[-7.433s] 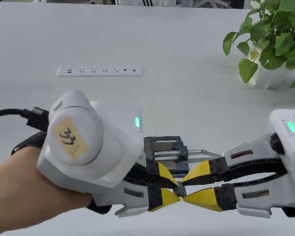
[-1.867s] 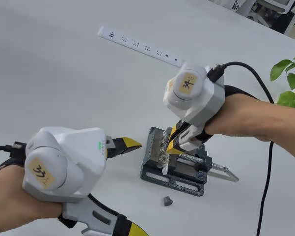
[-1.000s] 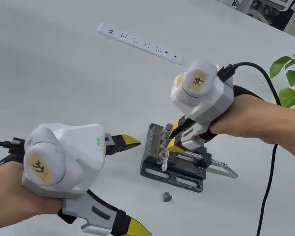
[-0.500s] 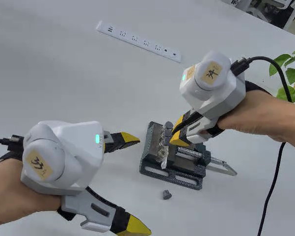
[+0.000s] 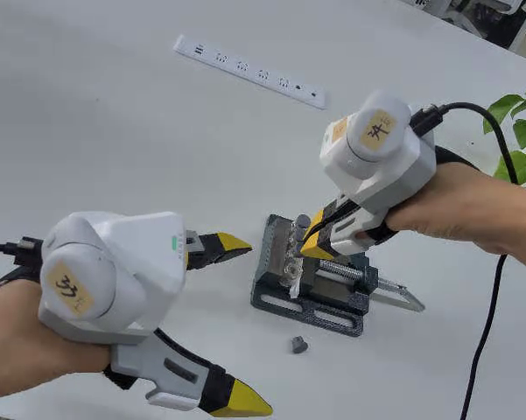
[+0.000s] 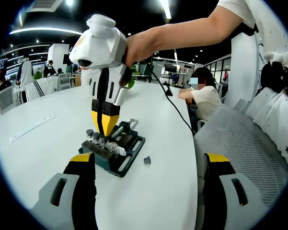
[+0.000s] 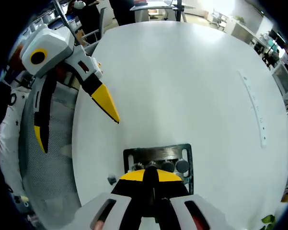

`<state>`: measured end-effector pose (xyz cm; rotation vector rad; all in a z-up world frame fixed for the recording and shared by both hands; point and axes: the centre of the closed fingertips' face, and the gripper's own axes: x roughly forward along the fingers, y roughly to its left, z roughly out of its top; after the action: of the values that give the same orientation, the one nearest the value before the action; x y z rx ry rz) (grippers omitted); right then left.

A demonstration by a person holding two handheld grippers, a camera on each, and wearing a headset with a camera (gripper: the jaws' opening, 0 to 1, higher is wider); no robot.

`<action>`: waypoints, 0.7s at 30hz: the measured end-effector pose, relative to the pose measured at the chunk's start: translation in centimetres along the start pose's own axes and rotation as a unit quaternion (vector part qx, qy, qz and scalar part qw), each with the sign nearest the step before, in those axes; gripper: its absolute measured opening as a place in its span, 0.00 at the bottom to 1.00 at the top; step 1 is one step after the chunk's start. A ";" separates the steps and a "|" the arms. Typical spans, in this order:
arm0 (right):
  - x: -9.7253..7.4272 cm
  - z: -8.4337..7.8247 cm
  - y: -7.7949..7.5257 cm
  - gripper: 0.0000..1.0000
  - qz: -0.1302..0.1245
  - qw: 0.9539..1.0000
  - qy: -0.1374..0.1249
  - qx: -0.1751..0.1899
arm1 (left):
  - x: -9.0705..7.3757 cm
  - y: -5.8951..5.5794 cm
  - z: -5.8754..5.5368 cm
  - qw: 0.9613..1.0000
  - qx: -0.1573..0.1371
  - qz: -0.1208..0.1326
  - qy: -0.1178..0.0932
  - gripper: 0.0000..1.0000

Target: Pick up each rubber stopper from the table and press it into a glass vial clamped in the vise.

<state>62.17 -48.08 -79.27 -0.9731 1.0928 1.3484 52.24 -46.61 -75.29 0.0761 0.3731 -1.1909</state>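
Stopper point(image 5: 298, 345), small and dark grey, is lying loose on the white table point(image 5: 114, 131), just off the vise point(image 5: 311, 297) at its 6 o'clock in the head view. The vise has a row of glass vials point(image 5: 291, 273) clamped in it, and the plugged vial point(image 5: 303, 221) at the 12 o'clock end has a dark cap on top. The right gripper point(image 5: 309, 248) comes in from about 2 o'clock with its yellow tips pinched together right over the vials. Honestly can't tell if anything's caught between them. The left gripper point(image 5: 242, 325) hangs at 8 o'clock from the vise, jaws spread wide, nothing in them. Power strip point(image 5: 249, 72) lies way out at 11 o'clock, and there's a leafy plant point(image 5: 511, 168) at 2.
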 end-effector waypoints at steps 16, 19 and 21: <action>0.3 -0.1 0.0 0.02 0.004 1.000 0.004 -0.008 | 0.0 0.1 -0.1 1.000 -0.003 0.000 -0.002 0.93; 0.3 -0.1 0.0 0.02 0.007 1.000 0.005 -0.010 | -0.1 0.2 -0.2 1.000 -0.002 0.000 -0.001 0.92; 0.3 -0.2 0.2 0.02 0.010 1.000 0.007 -0.010 | -0.1 0.2 -0.3 1.000 -0.002 0.000 0.000 0.92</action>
<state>61.99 -48.17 -79.55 -0.9890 1.1036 1.3729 52.31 -46.34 -75.51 0.0721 0.3758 -1.1891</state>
